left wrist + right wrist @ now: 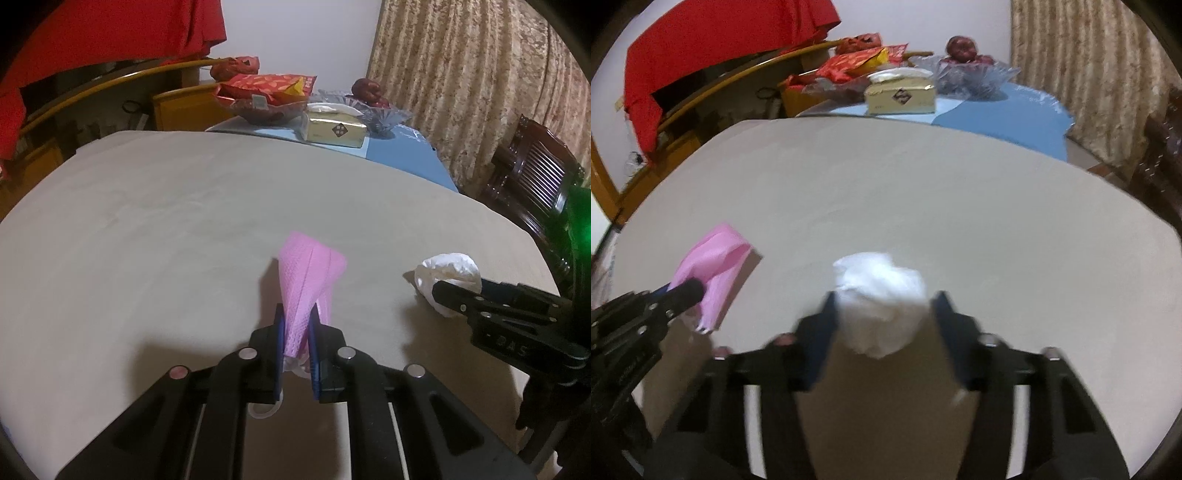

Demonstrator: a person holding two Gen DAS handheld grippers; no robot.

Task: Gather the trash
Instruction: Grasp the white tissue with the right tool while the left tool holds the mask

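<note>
Where the beige-covered bench [184, 221] spreads across both views, two pieces of trash near the close edge. In the left hand-held gripper [295, 325]: a folded pink face mask [306, 280], pinched between the blue pads [279, 332], jaws narrow and clamped on its lower end, the upper part fanning out above the cloth, a white ear loop trailing below. Same mask seen side-on from the right wrist [713, 266], lifted with a shadow beneath it. To the right of it, well apart: a crumpled white tissue [882, 306] resting on the cloth. Straddling that tissue, the right hand-held gripper [882, 317], jaws spread wide, one finger on either side; contact with the wad not discernible through the blur. From the left wrist, the same tissue [447, 273] partly behind a black finger of the right hand-held gripper [454, 299]. At the far end, on a blue cloth [406, 151]: a gold tissue box [332, 129], a red snack bag [269, 86].
</note>
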